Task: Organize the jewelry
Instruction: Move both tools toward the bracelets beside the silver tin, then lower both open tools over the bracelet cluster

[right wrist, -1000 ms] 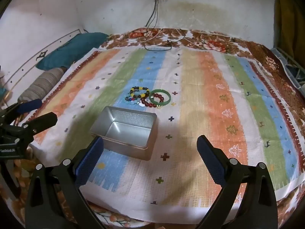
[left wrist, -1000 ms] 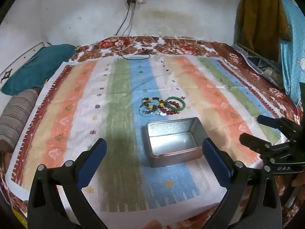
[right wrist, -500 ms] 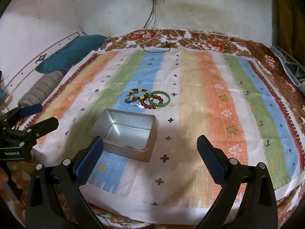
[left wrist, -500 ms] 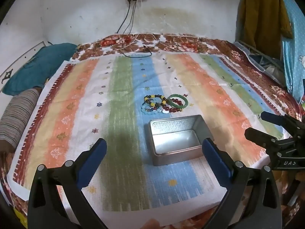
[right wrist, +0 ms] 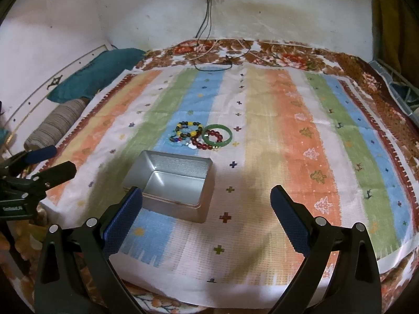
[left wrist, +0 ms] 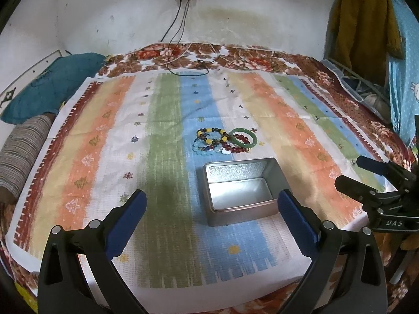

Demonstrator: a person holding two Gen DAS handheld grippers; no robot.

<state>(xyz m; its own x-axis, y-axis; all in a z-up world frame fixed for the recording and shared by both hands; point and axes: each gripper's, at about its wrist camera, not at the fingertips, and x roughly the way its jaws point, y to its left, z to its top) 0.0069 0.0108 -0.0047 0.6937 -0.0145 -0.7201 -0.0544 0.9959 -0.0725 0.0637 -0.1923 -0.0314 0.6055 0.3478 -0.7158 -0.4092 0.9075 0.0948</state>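
The bracelets [left wrist: 224, 141] lie in a small heap on the striped cloth [left wrist: 167, 120] spread over the bed, straight ahead of both pairs of tongs and just beyond the far wall of the open metal tin [left wrist: 239, 188]. The tin stands between the tongs and the heap, so any reach for the jewelry has to pass over or beside it. The heap's long axis runs left to right: beaded strands at the left end, the green bangle [right wrist: 218, 135] at the right end, touching the dark red beads.

From the left tongs [left wrist: 210, 209] the tin sits directly between the tips, with the heap dead ahead. From the right tongs [right wrist: 207, 206] the tin is off to the left, touching the left tip in the picture, and the heap lies ahead and slightly left. Neither hand looks clearly nearer; the bangle end seems the freer approach for the right one, which need not cross the tin.

Both tongs are spread wide and hold nothing. The tin is empty, so the sorting has not begun.

Against the earlier frames, bracelets and tin lie as before. Both views have tipped up a little, showing more wall, and the heap sits slightly lower in the picture; the tongs' spread is unchanged.
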